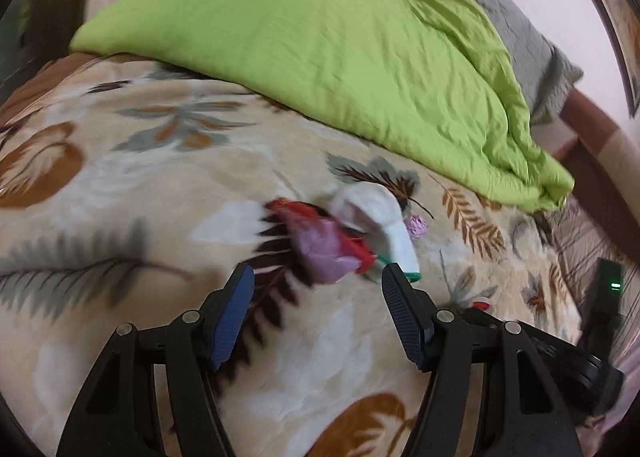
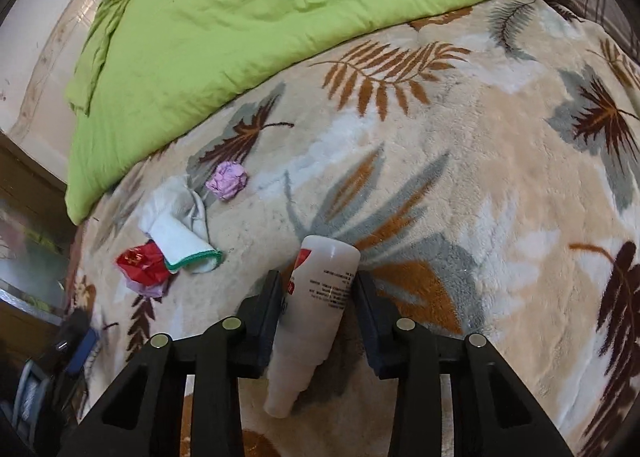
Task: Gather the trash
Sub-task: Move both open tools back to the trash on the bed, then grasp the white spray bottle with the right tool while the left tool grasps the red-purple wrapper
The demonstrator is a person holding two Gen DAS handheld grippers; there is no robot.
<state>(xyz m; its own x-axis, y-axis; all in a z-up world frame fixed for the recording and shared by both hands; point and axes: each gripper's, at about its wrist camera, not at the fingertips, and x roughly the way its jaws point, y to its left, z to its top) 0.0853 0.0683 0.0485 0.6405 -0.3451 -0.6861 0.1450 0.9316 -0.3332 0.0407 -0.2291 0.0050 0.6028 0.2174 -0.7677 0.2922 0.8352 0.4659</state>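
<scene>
Beige fleece printed with brown and grey leaves covers the bed, and this blanket (image 2: pixel 500 161) carries everything you are working over. Your right tongs (image 2: pixel 316 289) sit around a white plastic bottle (image 2: pixel 320 297) that lies on the blanket with its narrow cap end toward the camera; both pads look pressed to its sides, so the tongs appear closed on it.

In the right wrist view the loose trash lies at 10 o'clock from the bottle: a crumpled red wrapper (image 2: pixel 140 263) touching a folded white cloth with a green edge (image 2: pixel 180 229), and a small purple paper ball (image 2: pixel 227 180) just beyond the cloth, apart from it. A green quilt (image 2: pixel 240 25) is heaped across the far side of the bed at 12 o'clock.

Your left tongs (image 1: pixel 318 277) stand wide open with nothing between the pads. In the left wrist view, which is blurred, the red wrapper (image 1: pixel 298 213) and a purple crumple (image 1: pixel 324 253) lie just ahead at 12 o'clock, with the white cloth (image 1: pixel 380 217) at 1 o'clock, touching the right finger's tip. The green quilt (image 1: pixel 320 49) rises behind them. A dark device with a green light (image 1: pixel 608 285) sits at 3 o'clock.
</scene>
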